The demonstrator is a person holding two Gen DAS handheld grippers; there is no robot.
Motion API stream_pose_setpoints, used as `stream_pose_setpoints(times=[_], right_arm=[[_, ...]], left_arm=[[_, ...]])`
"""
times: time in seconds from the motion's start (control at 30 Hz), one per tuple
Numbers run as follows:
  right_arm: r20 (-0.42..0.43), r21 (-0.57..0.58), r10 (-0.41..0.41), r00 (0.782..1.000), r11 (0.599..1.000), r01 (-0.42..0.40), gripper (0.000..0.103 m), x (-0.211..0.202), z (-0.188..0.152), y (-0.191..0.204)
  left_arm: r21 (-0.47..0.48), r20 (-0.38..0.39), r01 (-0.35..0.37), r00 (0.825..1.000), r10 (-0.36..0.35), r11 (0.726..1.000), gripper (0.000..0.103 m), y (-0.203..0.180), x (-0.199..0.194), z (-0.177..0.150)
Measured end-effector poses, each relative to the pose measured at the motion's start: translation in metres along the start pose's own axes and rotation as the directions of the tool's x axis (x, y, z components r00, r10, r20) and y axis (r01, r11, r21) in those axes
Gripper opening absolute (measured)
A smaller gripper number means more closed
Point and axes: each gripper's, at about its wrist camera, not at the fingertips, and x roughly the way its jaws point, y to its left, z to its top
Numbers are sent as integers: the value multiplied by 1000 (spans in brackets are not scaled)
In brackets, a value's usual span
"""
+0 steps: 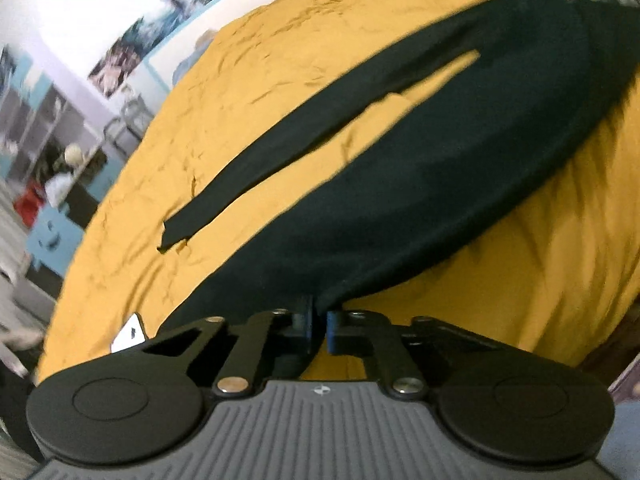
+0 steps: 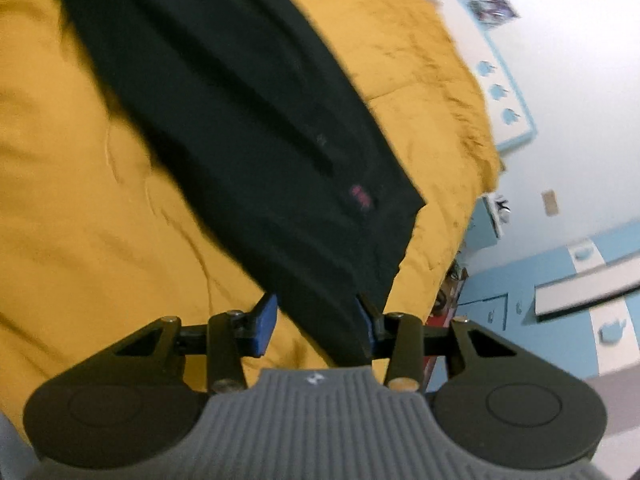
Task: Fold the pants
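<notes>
Across the yellow bed cover (image 1: 248, 92) the black pants (image 1: 420, 168) lie spread, legs running toward the left of the left wrist view. Low in that view, the left gripper (image 1: 319, 322) has its fingers closed on a pinch of the fabric edge. The right gripper (image 2: 316, 320) stands half open with the waist end between its fingers, seemingly held. Lifting both corners level should keep the fold even. No containers show.
</notes>
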Motion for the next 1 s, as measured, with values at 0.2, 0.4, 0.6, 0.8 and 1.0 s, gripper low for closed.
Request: stream_pose_setpoints(times=[0.2,0.4,0.6,0.8,1.0], right_arm=[[-1,-210,16,1000,978,-16,29,16,-10,9],[30,-200,-30,999,979,35,0,21,-17,16],[86,74,-147,985,987,141,0,0,1,-37],[94,199,-241,966,955,219,0,18,54,-105],[61,262,-221,973,944,198,0,86,114,-155]], left_arm=[[-157,76,-30,996,42,987,3,27,-19,30],[-262,97,-12,994,39,965,2,57,-18,53],[-307,123,-21,990,62,951,2,93,-5,94],[-306,94,-37,993,69,951,2,128,37,146],[-322,-32,20,999,-32,947,2,153,122,174]])
